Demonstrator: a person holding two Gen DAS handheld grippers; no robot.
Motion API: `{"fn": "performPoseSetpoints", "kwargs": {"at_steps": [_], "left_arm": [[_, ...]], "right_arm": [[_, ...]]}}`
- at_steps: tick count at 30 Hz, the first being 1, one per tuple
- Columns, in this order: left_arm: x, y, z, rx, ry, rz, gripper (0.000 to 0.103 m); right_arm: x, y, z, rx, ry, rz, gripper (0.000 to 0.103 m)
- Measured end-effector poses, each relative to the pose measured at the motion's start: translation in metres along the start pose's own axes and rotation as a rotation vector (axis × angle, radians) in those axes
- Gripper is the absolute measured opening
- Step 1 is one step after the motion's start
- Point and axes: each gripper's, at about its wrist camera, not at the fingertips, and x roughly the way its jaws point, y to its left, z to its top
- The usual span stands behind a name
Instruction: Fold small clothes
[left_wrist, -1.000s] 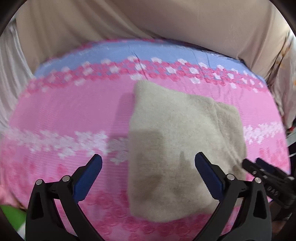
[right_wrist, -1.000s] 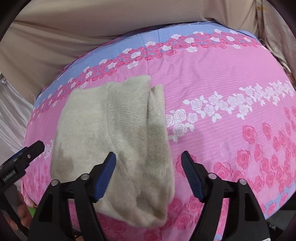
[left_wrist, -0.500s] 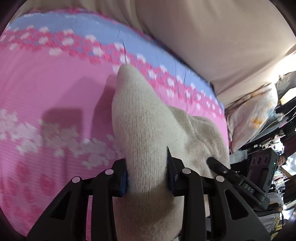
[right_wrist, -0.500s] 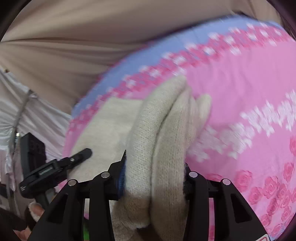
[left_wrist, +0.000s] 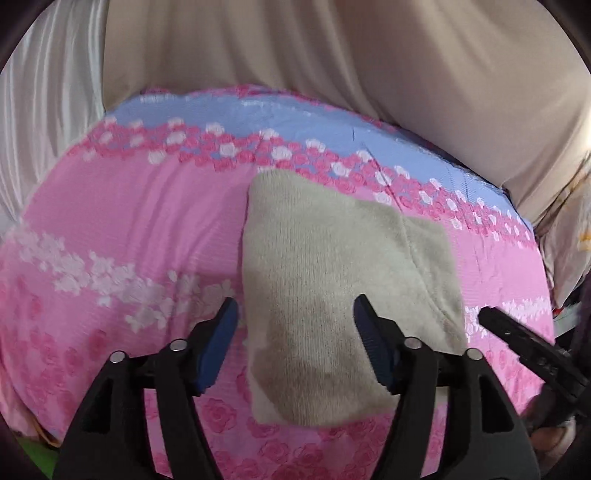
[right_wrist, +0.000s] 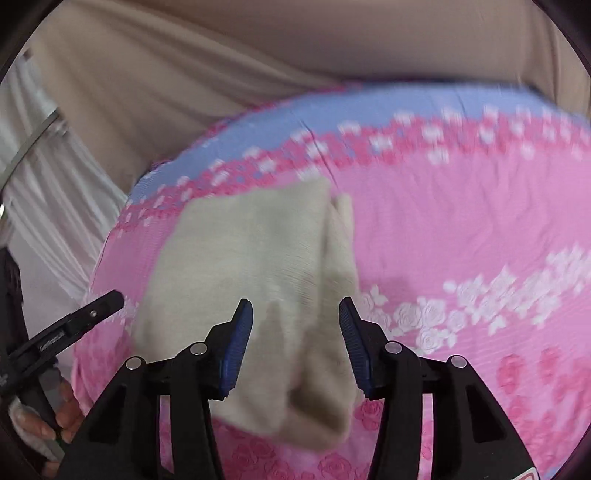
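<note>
In the left wrist view, the left tongs (left_wrist: 295, 328) are seen spread apart, with nothing held between the blue pads (left_wrist: 218, 347). A folded beige knit garment (left_wrist: 332, 295) is laid flat on the pink rose-patterned bedsheet (left_wrist: 129, 221), directly ahead of the tongs and reaching between the two fingers; its left edge is lined up just beside the left pad. A seam or fold line is shown running down the right part of the garment. A darker patch on the knit near the tongs may be shadow; this cannot be told. To the right of the left tongs, one black finger of the right tongs (left_wrist: 532, 350) is seen over the sheet, just beside the garment's right edge. A blue band of the sheet and a beige curtain (left_wrist: 369, 74) are seen beyond.

In the right wrist view, which is blurred, the right tongs (right_wrist: 295, 332) are likewise shown apart and empty. Here the stacked layers at the garment's (right_wrist: 240, 258) right edge are revealed, a detail hidden in the other view, and that thick edge is placed between the two pads. To the left, a finger of the left tongs (right_wrist: 74, 321) is seen beside the garment, and fingers of the person's hand (right_wrist: 48, 424) are shown beneath it.
</note>
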Motion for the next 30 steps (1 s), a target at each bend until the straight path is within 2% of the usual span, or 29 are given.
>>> {"fn": "performPoseSetpoints", "kwargs": {"at_steps": [1,3,5,6,9,12,17,30], "left_arm": [[-0.005,-0.005,0.002,0.020,-0.020,0.009,0.084],[-0.014,-0.015,0.002,0.063,-0.049,0.038,0.090],[-0.016,-0.022,0.001,0.107,-0.060,0.050,0.092],[-0.017,-0.019,0.001,0.117,-0.060,0.058,0.094],[-0.012,-0.019,-0.003,0.114,-0.039,0.077,0.094],[-0.006,-0.013,-0.010,0.099,-0.020,0.101,0.094],[-0.013,-0.014,-0.013,0.142,-0.083,0.168,0.094],[-0.021,-0.017,-0.016,0.164,-0.112,0.205,0.093]], "right_arm": [[-0.009,0.004,-0.003,0.000,-0.012,-0.001,0.050],[-0.017,0.015,-0.009,0.008,-0.028,-0.038,0.051],[-0.015,0.021,-0.016,0.009,-0.036,-0.070,0.058],[-0.011,0.021,-0.019,0.010,-0.027,-0.084,0.059],[0.001,0.018,-0.030,0.039,0.022,-0.088,0.059],[0.004,0.020,-0.038,0.045,0.030,-0.112,0.059],[0.003,0.028,-0.040,0.030,0.014,-0.116,0.064],[0.000,0.034,-0.045,0.031,0.000,-0.111,0.064]]}}
